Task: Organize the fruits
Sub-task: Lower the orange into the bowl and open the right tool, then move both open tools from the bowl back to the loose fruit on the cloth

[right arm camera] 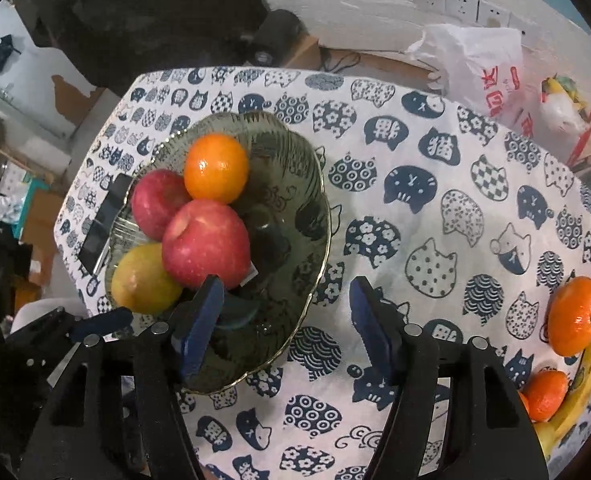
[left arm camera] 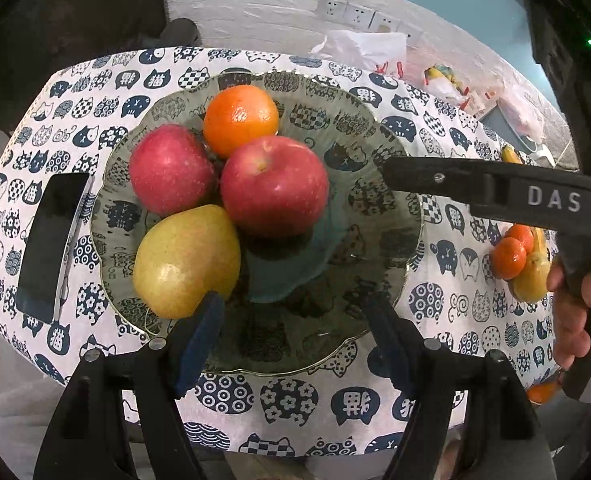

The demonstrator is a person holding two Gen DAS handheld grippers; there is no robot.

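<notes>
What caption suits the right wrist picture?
Open jaws hover over a glass plate holding two apples, an orange and a pear.

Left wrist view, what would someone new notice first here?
The glass bowl in the middle of the cat-print cloth holds two red apples, an orange and a pear, bunched on its left side. Both open tongs hover near it, empty, and more fruit lies at the right edge.

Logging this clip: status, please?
Left gripper open, empty; right gripper open, empty. Glass bowl holds two apples, orange, pear. Loose oranges and bananas remain outside. Nothing blocking.
</notes>
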